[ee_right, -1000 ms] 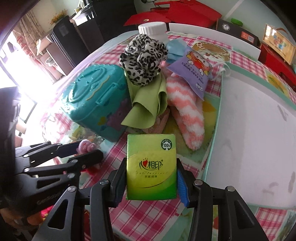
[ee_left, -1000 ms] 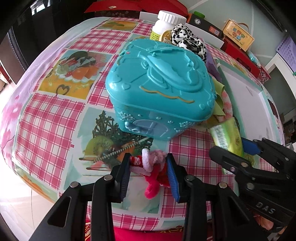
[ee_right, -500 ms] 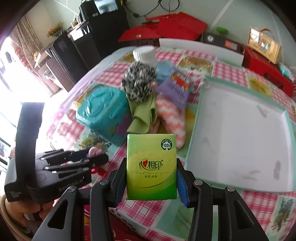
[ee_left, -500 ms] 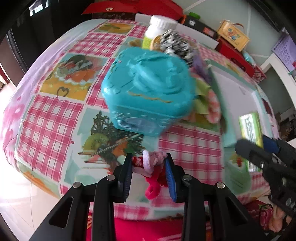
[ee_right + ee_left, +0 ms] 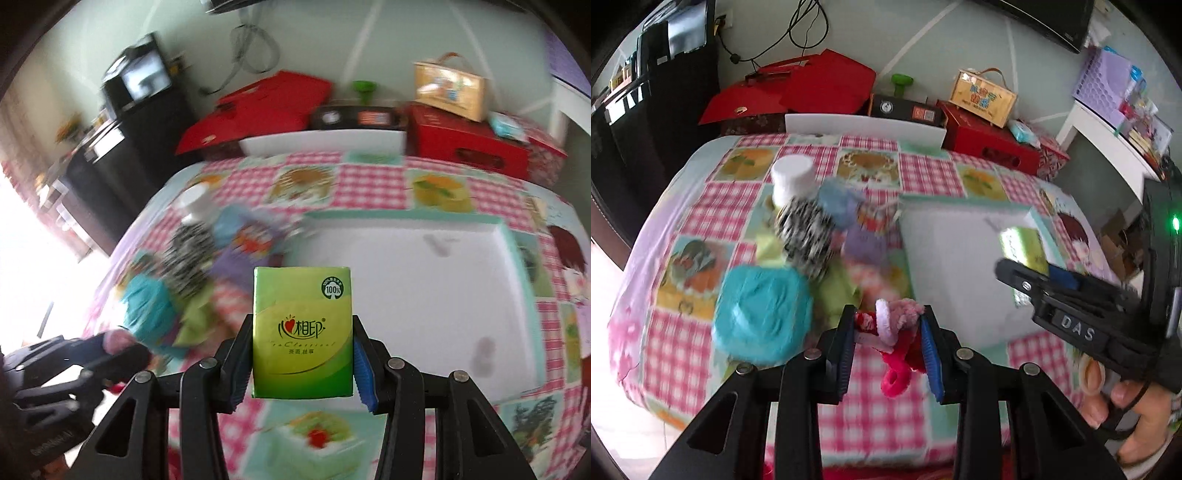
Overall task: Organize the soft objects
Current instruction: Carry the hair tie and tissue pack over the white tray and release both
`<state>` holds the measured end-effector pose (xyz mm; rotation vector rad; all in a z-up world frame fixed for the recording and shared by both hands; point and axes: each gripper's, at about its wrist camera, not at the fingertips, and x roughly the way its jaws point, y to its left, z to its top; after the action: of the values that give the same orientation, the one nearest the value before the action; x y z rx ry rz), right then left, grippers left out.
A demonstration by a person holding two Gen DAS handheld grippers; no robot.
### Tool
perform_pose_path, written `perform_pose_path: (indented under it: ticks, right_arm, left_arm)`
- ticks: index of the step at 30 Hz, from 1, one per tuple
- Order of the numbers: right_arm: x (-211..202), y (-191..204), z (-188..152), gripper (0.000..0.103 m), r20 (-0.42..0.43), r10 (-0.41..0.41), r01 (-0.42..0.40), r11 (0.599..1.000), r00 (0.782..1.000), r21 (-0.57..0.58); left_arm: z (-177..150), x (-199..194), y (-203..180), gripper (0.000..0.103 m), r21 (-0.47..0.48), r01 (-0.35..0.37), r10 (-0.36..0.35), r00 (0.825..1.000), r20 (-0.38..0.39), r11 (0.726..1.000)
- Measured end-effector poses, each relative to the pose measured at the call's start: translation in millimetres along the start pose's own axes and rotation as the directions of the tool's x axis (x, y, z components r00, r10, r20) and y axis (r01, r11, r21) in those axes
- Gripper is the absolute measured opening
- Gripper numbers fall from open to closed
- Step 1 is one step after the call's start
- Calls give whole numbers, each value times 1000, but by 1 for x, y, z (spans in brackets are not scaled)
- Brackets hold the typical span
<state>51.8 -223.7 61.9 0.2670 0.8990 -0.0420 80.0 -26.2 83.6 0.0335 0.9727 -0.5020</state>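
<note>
A: What has changed in the last second?

B: Both tools have lifted away from the checked tabletop [image 5: 923, 173], each carrying its load. The pile and the teal plastic case [image 5: 762, 314] now sit farther below and ahead than a second ago.

A: Start on the left.

B: The left tool [image 5: 888, 332] is clenched on a red-and-pink fuzzy toy [image 5: 897, 332]; its jaws have just been closing a little further, with the toy between the pads. The teal case lies ahead-left of it, the zebra-print soft thing [image 5: 807, 236] beyond that.

A: And the right?

B: The right tool [image 5: 301, 354] grips a green tissue pack [image 5: 301, 332], upright between its pads. The white tray [image 5: 417, 280] lies just ahead and to its right.

A: Meaning?

B: Two soft things are picked; I'd judge the tray is their destination.

A: Pose?

B: Both tools are tilted steeply downward, side by side; a hand [image 5: 1130, 410] shows under the right one.
</note>
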Motion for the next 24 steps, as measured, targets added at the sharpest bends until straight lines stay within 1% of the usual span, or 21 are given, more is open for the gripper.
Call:
perform_pose_path:
  ticks: [3,6,12,15,19,24]
  right_arm:
    - [3,-25,11,50,16,-27,26,998,1000,57]
    - [12,-55,21,50,9,-80,78,990,997,120]
    - [37,-110,31,50,-39,-170,174,956,985,236]
    - [47,-130,34,50,-58,-193,201,940,979,277]
    - [63,-151,35,50,-85,-225,241,924,971,298]
    - [77,-163,37,50,-111,-224,247,924,968,291]
  left_arm:
    - [28,20,-13,35,-12,-3,3,1000,7,1000]
    - [42,48,-20,35,-13,-5,5,1000,-6,1000]
    - [63,102,-41,35,-33,4,-6,998,-57,999]
    - [72,124,-53,35,-31,4,-7,997,-73,999]
    - [79,150,-65,35,-26,2,-4,996,-88,1000]
    - [89,177,-74,35,-41,-6,2,994,-108,999]
